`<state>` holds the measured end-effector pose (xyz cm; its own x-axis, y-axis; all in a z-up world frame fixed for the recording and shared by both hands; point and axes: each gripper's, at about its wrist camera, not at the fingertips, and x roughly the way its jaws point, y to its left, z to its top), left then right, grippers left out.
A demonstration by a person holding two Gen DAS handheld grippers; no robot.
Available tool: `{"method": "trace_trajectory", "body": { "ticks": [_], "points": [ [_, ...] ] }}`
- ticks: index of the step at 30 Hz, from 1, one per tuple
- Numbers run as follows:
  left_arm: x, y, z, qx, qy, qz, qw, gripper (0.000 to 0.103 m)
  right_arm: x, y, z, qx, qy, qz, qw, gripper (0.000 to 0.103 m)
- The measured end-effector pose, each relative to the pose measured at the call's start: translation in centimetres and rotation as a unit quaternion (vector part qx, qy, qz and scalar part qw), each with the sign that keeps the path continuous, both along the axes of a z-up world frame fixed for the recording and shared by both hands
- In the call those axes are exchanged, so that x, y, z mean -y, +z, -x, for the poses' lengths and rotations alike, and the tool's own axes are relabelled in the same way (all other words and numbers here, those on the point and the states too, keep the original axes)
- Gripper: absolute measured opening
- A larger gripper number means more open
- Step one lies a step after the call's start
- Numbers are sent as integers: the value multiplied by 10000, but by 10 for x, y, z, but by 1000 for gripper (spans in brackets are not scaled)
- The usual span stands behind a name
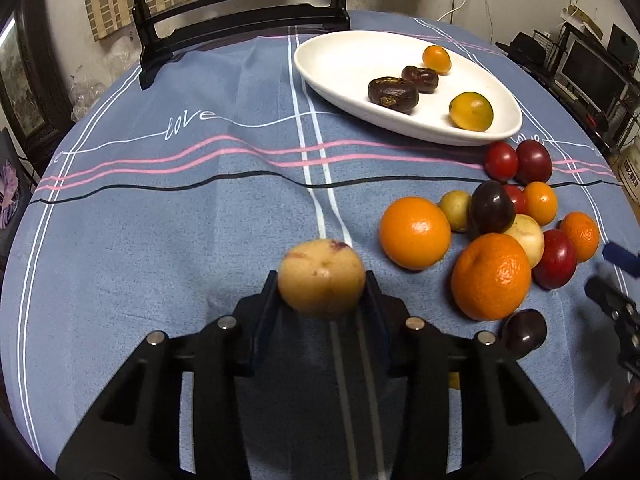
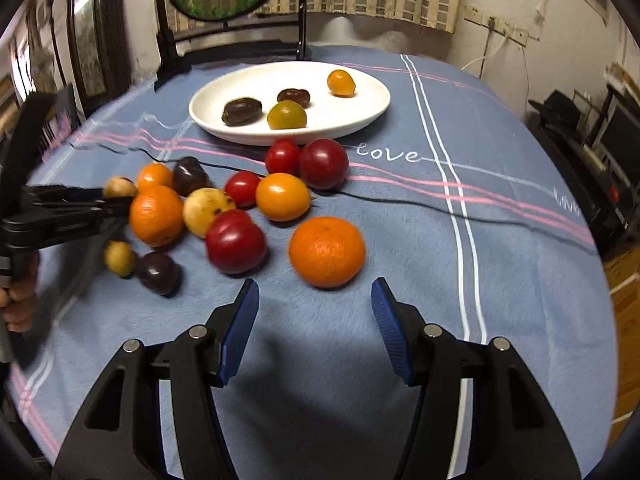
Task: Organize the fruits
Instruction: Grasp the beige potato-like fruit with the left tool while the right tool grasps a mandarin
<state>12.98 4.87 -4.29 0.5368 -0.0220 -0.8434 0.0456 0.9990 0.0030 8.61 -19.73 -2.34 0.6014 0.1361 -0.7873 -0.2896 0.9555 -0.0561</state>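
Observation:
My left gripper [image 1: 322, 280] is shut on a pale yellow fruit [image 1: 321, 278] with a purple blotch, held above the blue tablecloth. It also shows in the right wrist view [image 2: 116, 196] at the left edge, holding the fruit [image 2: 119, 187]. A white oval plate [image 1: 340, 60] at the back holds two small orange fruits and two dark brown ones; the plate shows in the right wrist view [image 2: 372, 96] too. A pile of loose oranges, red plums and dark fruits [image 1: 492, 232] lies to the right. My right gripper [image 2: 316, 304] is open, just short of an orange [image 2: 327, 251].
A black wooden stand [image 1: 240, 12] with a round screen stands behind the plate. The blue striped tablecloth [image 1: 180, 220] covers the round table. Shelves and electronics [image 1: 592, 68] sit beyond the right edge.

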Motion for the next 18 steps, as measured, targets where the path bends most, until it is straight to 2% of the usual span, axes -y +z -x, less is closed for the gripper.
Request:
{"method": "trace_trajectory", "body": {
  "ticks": [6,7,8,14,18],
  "points": [
    [-1,0,1,2,-9,14,10000,42,-10,-10,-25,-34,74,417,9991,59],
    [-1,0,1,2,-13,10,10000,42,-10,-12,-28,-42,84,388,9992,57],
    [-1,1,1,-4,-17,17,10000,42,-7,-13,-32,-49,56,302,9995,44],
    [1,13,9,130,-85,46,9999,41,4,1,-24,17,-54,-72,10000,44],
    [6,45,17,494,-212,65,9985,41,4,28,-9,345,92,-293,9989,44]
  ]
}}
